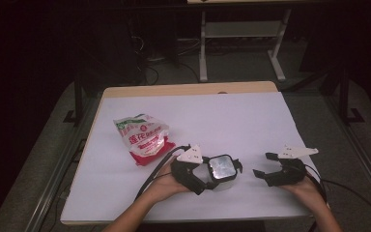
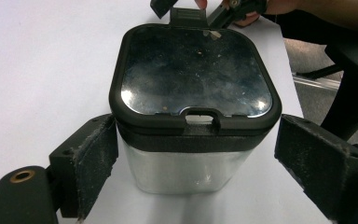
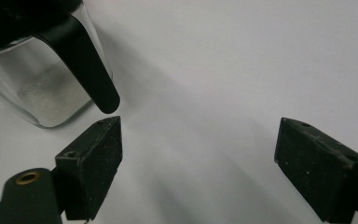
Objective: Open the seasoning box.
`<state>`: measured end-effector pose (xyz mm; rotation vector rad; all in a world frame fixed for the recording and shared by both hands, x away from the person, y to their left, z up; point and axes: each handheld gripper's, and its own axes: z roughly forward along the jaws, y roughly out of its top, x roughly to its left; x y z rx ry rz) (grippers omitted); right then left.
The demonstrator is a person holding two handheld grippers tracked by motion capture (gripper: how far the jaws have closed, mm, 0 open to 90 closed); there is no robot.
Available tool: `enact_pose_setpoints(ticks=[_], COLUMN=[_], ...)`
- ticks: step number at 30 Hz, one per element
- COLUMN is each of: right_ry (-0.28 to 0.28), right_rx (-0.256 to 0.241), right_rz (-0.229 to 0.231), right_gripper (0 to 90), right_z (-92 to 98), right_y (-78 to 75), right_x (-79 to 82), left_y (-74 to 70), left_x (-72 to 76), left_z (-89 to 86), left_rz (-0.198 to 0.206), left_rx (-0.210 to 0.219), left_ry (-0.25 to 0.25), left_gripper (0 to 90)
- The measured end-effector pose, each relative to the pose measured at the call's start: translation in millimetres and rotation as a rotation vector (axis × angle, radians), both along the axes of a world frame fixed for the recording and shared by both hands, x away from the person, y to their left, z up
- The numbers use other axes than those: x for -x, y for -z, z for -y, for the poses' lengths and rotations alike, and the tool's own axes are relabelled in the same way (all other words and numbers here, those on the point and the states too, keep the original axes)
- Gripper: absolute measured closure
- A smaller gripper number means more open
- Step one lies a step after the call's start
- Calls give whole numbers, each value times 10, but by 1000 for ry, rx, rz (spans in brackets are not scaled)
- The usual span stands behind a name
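- The white-covered counter (image 1: 251, 125) with a pale wooden edge carries everything; its sheet is smooth and matt.
- The crinkled white, green and red plastic bag (image 1: 144, 137) lies near the counter's left middle, apart from both claws, soft and creased.
- The clear squarish container with a black rubbery lid rim and a glossy lid panel (image 2: 193, 112) stands upright near the front middle of the counter. Its walls are smooth and rounded at the corners, and a black latch tab hangs down its far side.
- The left claw (image 1: 216, 180) is spread wide around the container, rough black pads on either side; whether the left pad touches the wall I cannot tell. The step looks like taking hold of it, so next the jaws must close squarely below the lid rim.
- The right claw (image 1: 263, 164) is wide and holds nothing, just beside the latch tab; likely it must come onto that tab to lift the lid.
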<state>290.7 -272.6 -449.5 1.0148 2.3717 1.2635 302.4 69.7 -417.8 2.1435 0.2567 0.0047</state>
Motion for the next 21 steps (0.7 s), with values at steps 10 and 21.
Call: enact_pose_setpoints(ticks=[10,21], right_ry=[-5,-7], right_rx=[20,28], right_rz=[-3,-2], right_gripper=[147,148], right_z=[-27,-39], right_y=[15,24], right_x=[3,3], left_y=[-6,-38], left_x=[-4,-2], left_z=[-5,-21], left_rz=[-2,3], left_rx=[4,6], left_ry=[-6,-6], left_gripper=[173,176])
